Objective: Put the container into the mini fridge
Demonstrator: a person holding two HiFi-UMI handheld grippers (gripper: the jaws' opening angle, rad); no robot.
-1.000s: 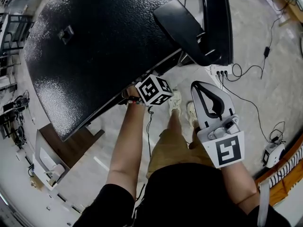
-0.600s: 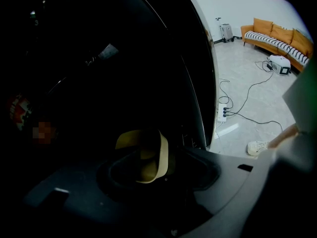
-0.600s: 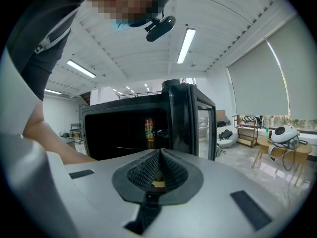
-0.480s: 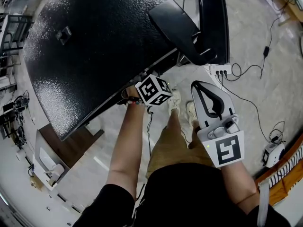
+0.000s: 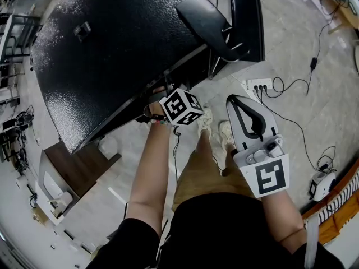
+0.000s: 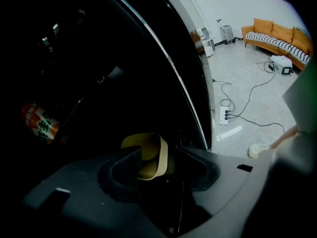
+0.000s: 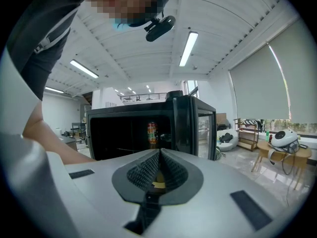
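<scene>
The container point(image 6: 146, 148) is a small pale-yellow tub with a thin, rounded wall and a matte, plastic-looking surface. It sits tilted, mouth facing left, clamped between the dark jaws of the left gripper point(image 6: 157, 157), which press on it from both sides. The view along those jaws is almost all black cavity, so the container seems to be at or just inside the mouth of the mini fridge point(image 5: 112, 55). It is too dark to tell whether it rests on a shelf.

From the head view, the left forearm runs under the near edge of the fridge's pebbled black top. That hides the jaws and leaves only the marker cube showing, a reach that probably carries the load deep enough to be set down. Further into the dark, to the left of the container and well apart from it, stands a can point(image 6: 39, 123) with an orange and green label. To the right a bright metal trim curves along the cabinet's front edge.

The right gripper point(image 7: 159, 155) hangs back near the person's body, off the fridge's near right corner. Its ribbed jaws are pressed together with nothing between them, likely kept clear of the open glass door point(image 5: 247, 21). A white power strip point(image 5: 259, 84) lies on the grey floor beyond it.
</scene>
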